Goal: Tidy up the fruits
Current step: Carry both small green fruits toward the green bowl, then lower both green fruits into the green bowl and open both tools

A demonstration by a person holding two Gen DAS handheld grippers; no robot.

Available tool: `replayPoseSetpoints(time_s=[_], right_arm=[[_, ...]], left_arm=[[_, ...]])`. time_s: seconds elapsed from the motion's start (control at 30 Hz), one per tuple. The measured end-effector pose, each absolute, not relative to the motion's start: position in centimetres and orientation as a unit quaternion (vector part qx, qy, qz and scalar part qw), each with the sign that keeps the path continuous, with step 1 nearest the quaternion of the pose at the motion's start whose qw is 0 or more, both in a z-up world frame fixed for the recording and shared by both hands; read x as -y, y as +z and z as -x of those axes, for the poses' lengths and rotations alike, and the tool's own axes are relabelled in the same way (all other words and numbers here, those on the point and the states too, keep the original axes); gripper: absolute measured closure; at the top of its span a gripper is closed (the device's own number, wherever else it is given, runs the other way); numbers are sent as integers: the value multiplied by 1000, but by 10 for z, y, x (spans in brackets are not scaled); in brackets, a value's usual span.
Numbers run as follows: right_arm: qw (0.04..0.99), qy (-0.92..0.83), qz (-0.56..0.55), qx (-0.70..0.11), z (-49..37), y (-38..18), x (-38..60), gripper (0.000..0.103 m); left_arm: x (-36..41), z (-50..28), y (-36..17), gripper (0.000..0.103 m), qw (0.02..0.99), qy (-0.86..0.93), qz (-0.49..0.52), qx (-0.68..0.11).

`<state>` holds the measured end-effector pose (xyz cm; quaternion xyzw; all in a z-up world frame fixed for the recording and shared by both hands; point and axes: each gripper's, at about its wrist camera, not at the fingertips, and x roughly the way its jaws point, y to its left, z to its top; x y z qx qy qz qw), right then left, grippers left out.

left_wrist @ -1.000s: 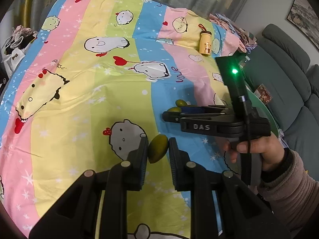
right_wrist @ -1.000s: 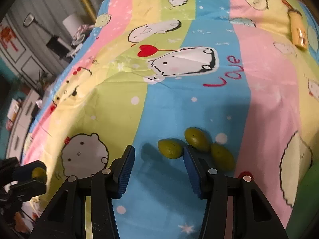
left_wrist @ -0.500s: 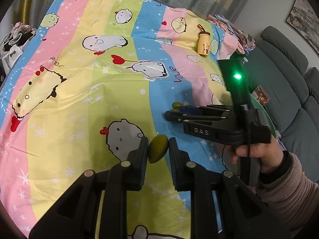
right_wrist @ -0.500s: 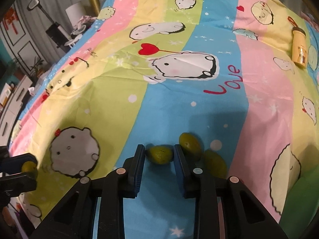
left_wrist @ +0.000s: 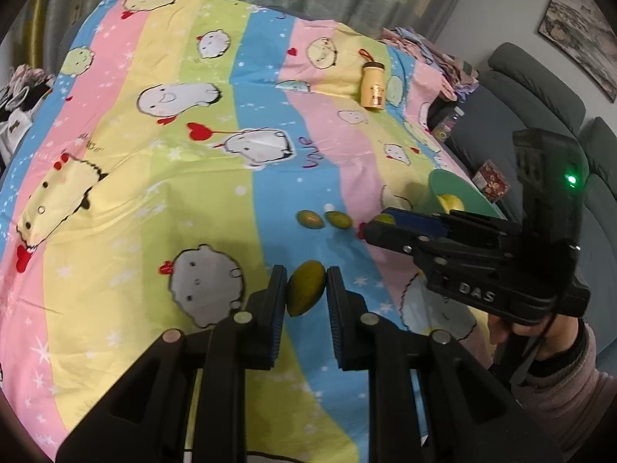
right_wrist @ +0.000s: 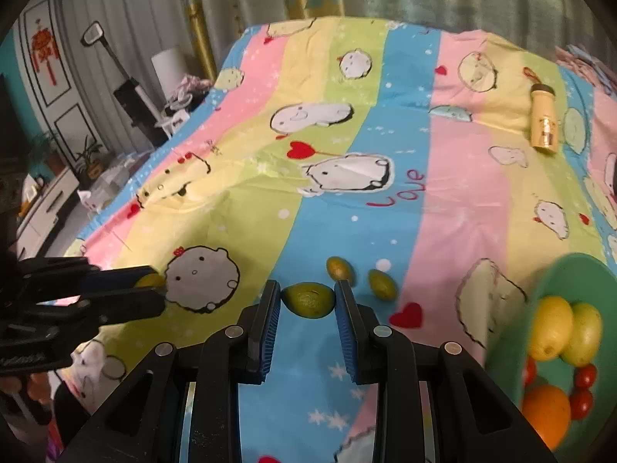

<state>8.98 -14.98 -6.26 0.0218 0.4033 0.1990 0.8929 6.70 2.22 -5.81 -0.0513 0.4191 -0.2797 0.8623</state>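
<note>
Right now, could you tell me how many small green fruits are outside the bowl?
4: one in the left gripper, one in the right gripper, two loose on the cloth. None seems hidden.

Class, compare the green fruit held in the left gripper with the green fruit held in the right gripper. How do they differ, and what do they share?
The left gripper holds its green fruit with the long axis pointing along the fingers; the right gripper holds its green fruit lying crosswise between the pads. The left fruit looks smooth and plain yellow-green; the right one shows darker mottling on top. Both are small green ovals, clamped above the striped sheet.
</note>
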Motion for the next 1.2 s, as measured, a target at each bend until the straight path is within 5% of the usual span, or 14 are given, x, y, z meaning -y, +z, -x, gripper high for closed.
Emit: replayPoseSetpoints(time_s=[1.2], right_arm=[[929, 49, -116, -347, -13, -50, 317, 72]], left_arm=[[184, -84, -35, 83, 820, -389, -64, -415]])
